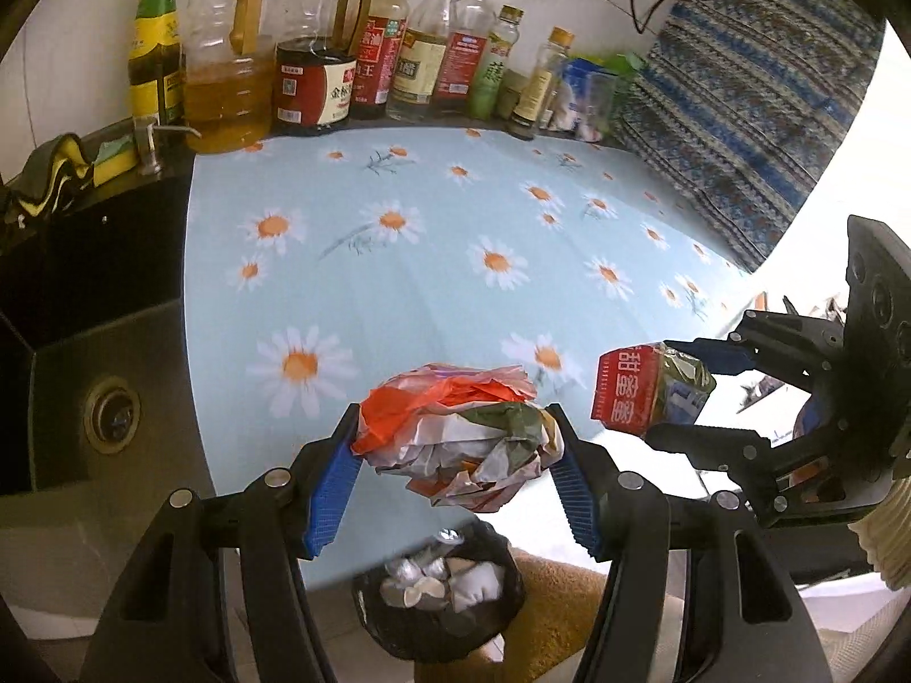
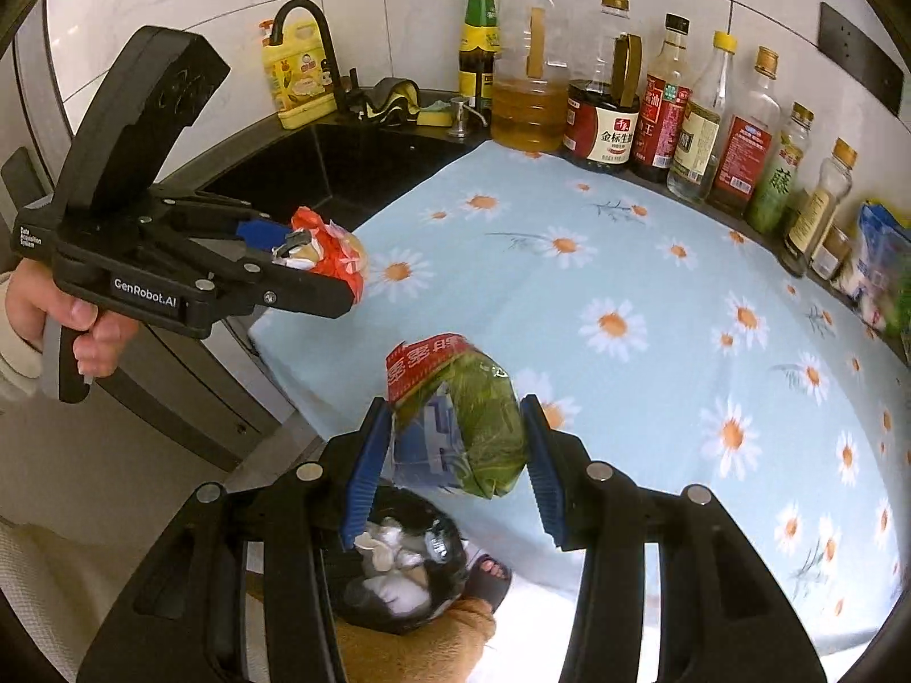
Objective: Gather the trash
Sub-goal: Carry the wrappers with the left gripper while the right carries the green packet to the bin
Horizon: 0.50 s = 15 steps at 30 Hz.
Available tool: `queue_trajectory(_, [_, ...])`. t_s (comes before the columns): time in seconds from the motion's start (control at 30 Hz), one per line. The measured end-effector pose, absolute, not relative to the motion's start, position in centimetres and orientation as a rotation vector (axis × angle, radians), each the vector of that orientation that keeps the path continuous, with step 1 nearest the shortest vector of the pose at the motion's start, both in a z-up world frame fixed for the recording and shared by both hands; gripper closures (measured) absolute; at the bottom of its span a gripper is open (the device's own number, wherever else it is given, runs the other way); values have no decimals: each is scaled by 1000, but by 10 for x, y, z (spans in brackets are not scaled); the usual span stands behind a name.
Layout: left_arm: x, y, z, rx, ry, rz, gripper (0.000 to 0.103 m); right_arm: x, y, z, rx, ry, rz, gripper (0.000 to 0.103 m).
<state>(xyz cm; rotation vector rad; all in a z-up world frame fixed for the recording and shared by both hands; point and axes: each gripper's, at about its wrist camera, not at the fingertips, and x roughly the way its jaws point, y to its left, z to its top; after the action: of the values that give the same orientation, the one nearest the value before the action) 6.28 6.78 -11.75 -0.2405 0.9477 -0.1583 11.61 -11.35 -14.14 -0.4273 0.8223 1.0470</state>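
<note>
My left gripper (image 1: 455,449) is shut on a crumpled orange and white wrapper (image 1: 455,444), held in the air over the front edge of the counter. It also shows in the right wrist view (image 2: 336,262). My right gripper (image 2: 458,444) is shut on a crumpled green and red snack bag (image 2: 461,415), also in the air; the bag shows in the left wrist view (image 1: 649,393). Below both, on the floor, stands a black-lined trash bin (image 1: 438,597) holding several pieces of white and silver trash; it shows in the right wrist view too (image 2: 398,575).
The counter wears a light blue daisy cloth (image 1: 455,262). Several oil and sauce bottles (image 1: 319,74) line its back edge. A black sink (image 1: 108,410) lies to the left, with a faucet (image 2: 319,45) and yellow soap bottle (image 2: 296,74). A patterned cloth (image 1: 751,114) hangs at right.
</note>
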Motion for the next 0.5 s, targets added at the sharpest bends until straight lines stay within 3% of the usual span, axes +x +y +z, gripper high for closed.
queue_trajectory(0.5, [4, 60, -140, -290, 984, -148, 43, 53, -125, -155, -366, 877, 1037, 56])
